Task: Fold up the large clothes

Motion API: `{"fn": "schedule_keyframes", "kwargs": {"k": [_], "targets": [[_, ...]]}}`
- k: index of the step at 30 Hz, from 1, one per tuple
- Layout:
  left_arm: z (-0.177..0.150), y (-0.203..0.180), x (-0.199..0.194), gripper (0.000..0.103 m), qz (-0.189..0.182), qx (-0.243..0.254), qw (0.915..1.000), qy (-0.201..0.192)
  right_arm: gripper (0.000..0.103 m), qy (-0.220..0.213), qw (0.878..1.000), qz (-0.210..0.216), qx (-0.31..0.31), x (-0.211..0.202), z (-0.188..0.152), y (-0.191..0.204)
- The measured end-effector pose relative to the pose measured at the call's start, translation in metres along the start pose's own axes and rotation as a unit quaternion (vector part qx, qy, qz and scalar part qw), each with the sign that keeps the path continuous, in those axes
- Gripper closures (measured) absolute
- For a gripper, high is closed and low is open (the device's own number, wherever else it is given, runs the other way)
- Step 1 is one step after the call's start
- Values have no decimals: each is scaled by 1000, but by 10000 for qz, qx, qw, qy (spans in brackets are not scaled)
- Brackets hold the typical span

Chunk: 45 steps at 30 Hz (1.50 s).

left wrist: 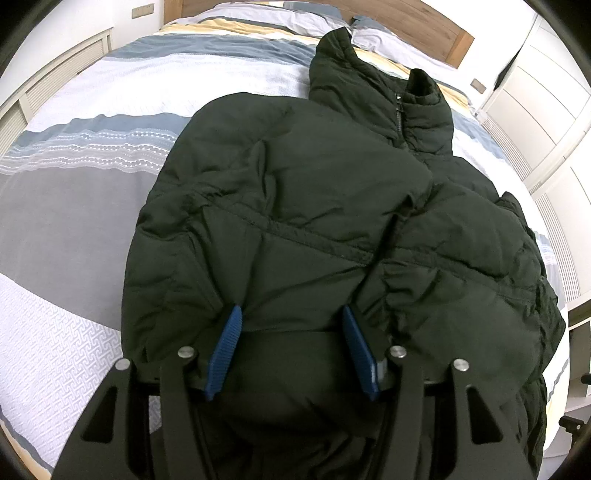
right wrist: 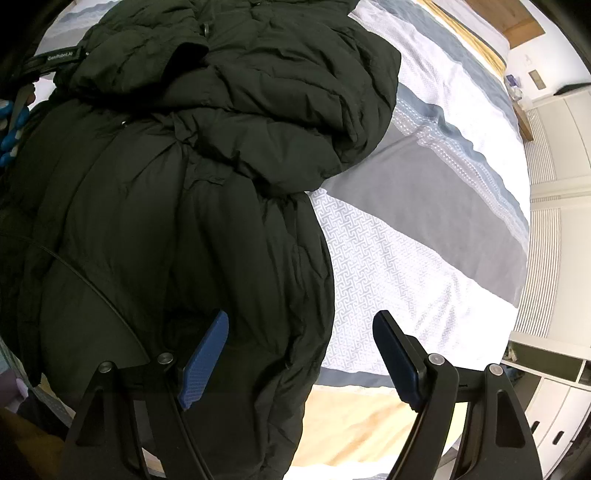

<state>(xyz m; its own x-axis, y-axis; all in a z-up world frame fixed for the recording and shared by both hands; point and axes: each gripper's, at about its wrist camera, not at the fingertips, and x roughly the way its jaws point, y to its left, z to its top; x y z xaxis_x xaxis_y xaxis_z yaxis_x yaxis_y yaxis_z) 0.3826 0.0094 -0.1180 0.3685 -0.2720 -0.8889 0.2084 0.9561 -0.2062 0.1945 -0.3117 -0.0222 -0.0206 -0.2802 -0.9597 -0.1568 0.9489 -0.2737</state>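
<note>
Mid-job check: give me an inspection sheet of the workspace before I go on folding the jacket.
Surface: bed with a striped grey, white and yellow cover.
Job's things: dark puffer jacket, zipped at the collar, both sleeves folded across its front.
Clutter: nothing seen.
Grippers: left gripper, jaws clamped on a bunch of jacket fabric near the hem; right gripper, jaws wide, straddling the jacket's edge, one pad against fabric, the other over the cover, not gripping.
Cables: thin dark cord across the jacket.
Surroundings: wooden headboard, white wardrobe.

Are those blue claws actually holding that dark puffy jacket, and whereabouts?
The left gripper grips the jacket at its bottom hem. The right gripper straddles the hem's edge, open.
</note>
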Motion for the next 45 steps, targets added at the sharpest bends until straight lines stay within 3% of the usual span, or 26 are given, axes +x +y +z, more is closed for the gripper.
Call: {"fn": "schedule_keyframes", "kwargs": {"k": [45], "targets": [[-2, 1, 3, 47, -62, -42, 10000, -33, 23, 132, 9998, -155, -22, 2, 1, -3]]}}
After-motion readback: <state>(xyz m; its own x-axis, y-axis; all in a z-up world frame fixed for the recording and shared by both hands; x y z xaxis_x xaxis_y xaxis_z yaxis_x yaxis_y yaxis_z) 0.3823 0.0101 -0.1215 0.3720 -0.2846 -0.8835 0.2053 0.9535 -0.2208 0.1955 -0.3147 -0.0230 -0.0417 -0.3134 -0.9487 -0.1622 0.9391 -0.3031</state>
